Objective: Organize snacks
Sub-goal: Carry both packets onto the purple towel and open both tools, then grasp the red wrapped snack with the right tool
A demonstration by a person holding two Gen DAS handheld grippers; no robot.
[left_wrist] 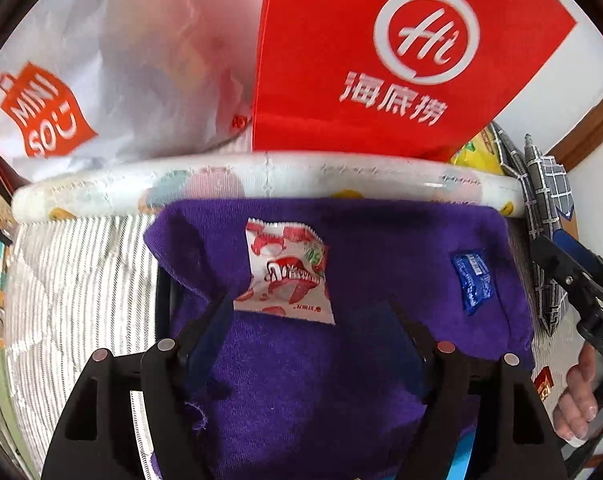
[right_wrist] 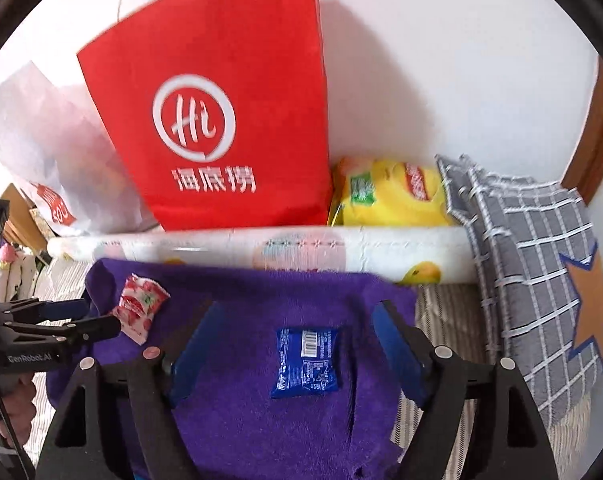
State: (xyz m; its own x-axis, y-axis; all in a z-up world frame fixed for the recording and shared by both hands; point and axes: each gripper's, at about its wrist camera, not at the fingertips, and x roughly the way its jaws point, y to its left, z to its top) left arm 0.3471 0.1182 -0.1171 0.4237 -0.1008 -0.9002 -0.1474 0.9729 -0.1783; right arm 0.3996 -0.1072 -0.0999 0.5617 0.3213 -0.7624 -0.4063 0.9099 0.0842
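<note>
A red-and-white snack packet [left_wrist: 287, 272] lies flat on a purple cloth [left_wrist: 301, 380], just ahead of my left gripper [left_wrist: 301, 316], which is open and not touching it. A blue snack packet [right_wrist: 306, 364] lies on the same purple cloth [right_wrist: 241, 420] between the spread blue pads of my right gripper [right_wrist: 297, 312], which is open with gaps on both sides. From the right wrist view, the left gripper [right_wrist: 101, 320] sits beside the red-and-white packet [right_wrist: 141, 308]. The left wrist view shows the blue packet [left_wrist: 472, 280] and the right gripper's fingers [left_wrist: 561, 272] at the right edge.
Behind the cloth runs a rolled white patterned bolster [right_wrist: 301, 250]. Past it stand a red paper bag [right_wrist: 221, 128], a white Miniso bag [left_wrist: 101, 80] and a yellow snack bag [right_wrist: 389, 196] against a white wall. A grey checked cloth [right_wrist: 533, 260] lies right; striped bedding [left_wrist: 73, 280] lies left.
</note>
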